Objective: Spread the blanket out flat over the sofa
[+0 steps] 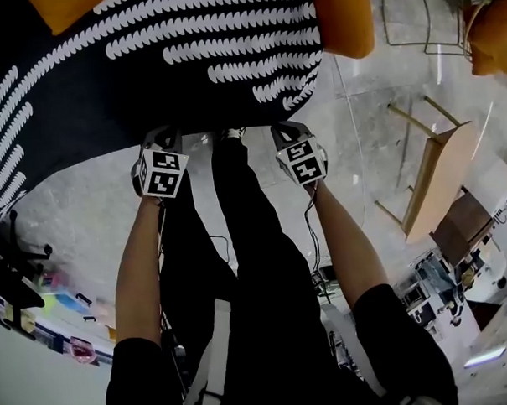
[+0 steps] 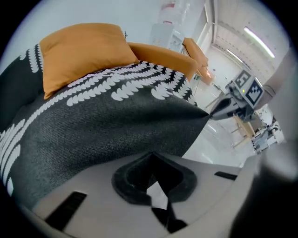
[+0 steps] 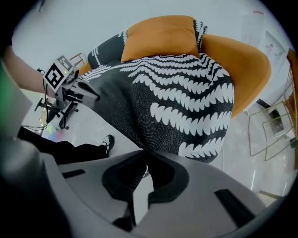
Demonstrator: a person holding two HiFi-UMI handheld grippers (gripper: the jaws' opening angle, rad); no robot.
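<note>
Hanging over the orange sofa (image 1: 346,21), the dark blanket (image 1: 147,59) with rows of white leaf shapes is covering the seat and back, and its near edge is drooping toward the pale floor (image 1: 86,213). 1 orange cushion (image 3: 160,35) is lying on top of the blanket against the sofa back. The left gripper (image 2: 152,162) is pinching the blanket's near edge, with its 2 jaws pressing together on the cloth. The right gripper (image 3: 142,160) is doing the same further along that edge, its jaws clamping tight on the fabric by a corner. Both grippers are pointing steeply down, side by side but apart, with the hem stretching between them. The person's dark-trousered legs (image 1: 256,264) are standing just in front of the sofa, between the 2 arms.
</note>
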